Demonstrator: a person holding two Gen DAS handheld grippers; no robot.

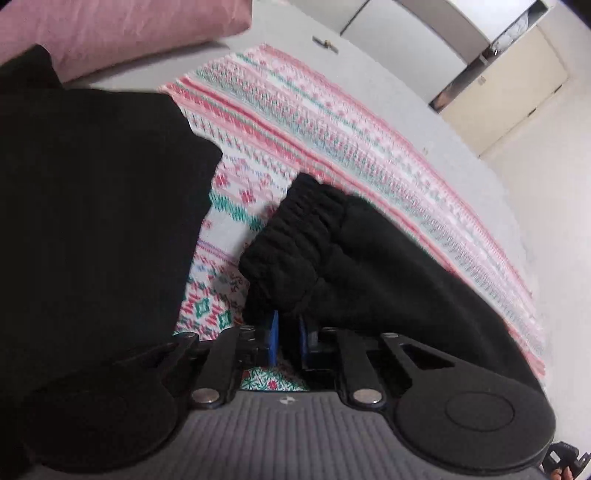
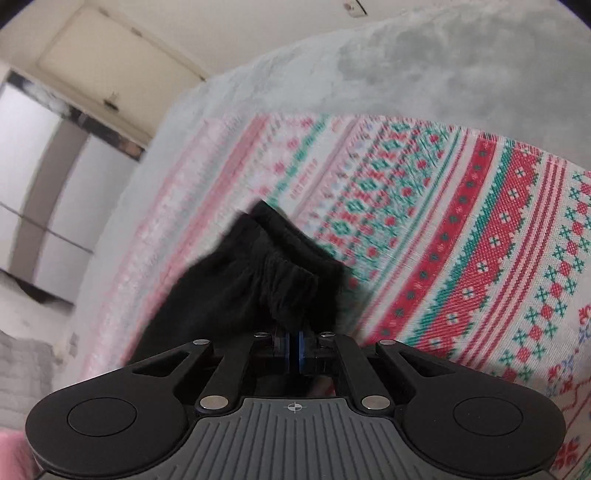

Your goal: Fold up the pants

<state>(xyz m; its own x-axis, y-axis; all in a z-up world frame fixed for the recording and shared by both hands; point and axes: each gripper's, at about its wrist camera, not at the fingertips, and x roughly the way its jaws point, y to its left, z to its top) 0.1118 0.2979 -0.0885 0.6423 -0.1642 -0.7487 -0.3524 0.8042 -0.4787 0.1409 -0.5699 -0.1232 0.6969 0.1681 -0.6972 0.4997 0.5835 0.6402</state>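
The black pants (image 1: 369,258) lie on a red, green and white patterned blanket (image 1: 295,122). Their gathered elastic waistband (image 1: 295,236) rises straight in front of my left gripper (image 1: 288,326), whose blue pads (image 1: 274,332) are shut on a thick bunch of the black cloth. A large black cloth mass (image 1: 92,221) fills the left side; I cannot tell whether it belongs to the same pants. In the right wrist view, my right gripper (image 2: 294,349) is shut on another bunched part of the pants (image 2: 240,288), its blue pads nearly together, over the blanket (image 2: 461,240).
A pink pillow (image 1: 110,29) lies at the far left on the grey bed cover (image 1: 406,92). The grey fleece cover (image 2: 443,66) extends beyond the blanket. Cream cupboard doors (image 1: 509,92) and a wardrobe (image 2: 55,184) stand past the bed's edge.
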